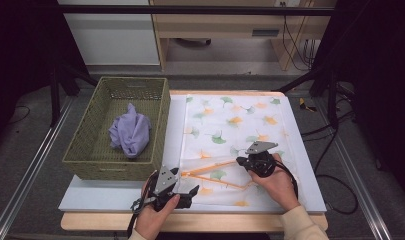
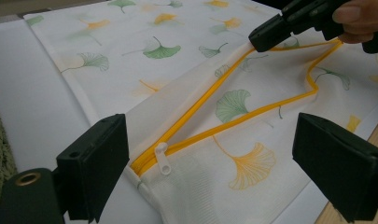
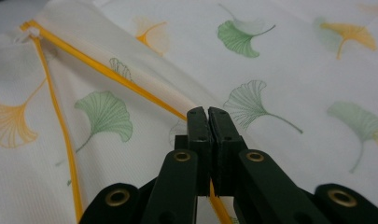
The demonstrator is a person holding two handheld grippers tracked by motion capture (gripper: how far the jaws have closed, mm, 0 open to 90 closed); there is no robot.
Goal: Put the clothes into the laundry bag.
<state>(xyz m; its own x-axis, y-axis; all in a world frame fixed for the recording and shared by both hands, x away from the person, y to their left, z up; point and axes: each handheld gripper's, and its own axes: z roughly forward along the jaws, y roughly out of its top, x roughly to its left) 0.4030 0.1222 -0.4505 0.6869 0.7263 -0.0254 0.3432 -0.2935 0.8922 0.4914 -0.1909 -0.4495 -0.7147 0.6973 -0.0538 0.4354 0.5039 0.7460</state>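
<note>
Table (image 1: 115, 197): white top; laundry bag (image 1: 230, 130) is laid flat across it, mesh w/ leaf print, zip end toward the person. Bag is judged v. light, limp, semi-sheer; no stiffness of its own, so any lifted edge will sag and drag the rest along. Mesh prob. low-slip against rubber pads but thin, so it's easily missed if only one layer is skimmed.

Basket (image 1: 90, 160): woven, green, well off to the outer side of the left gripper. Purple cloth (image 1: 130, 133) is bunched inside, soft and crumpled.

Zip (image 2: 210, 95): yellow, already parted into a V. The taped edge is the only firm-ish line on the bag, so it's judged the best place to be gripped; bare mesh is 2nd choice.

Right gripper (image 3: 208, 114): jaws together, upper zip edge is clamped between the tips; mesh is tented up toward them, lower zip edge runs off to the left of the jaws.

Left gripper (image 2: 210, 154): jaws wide apart, nothing pressed. Closed corner of the zip sits between them, nearer the left jaw.

Zip pull (image 2: 162, 157): small, white, just inside the left jaw at the V's apex. Hard and slick; not to be used as a hold.
</note>
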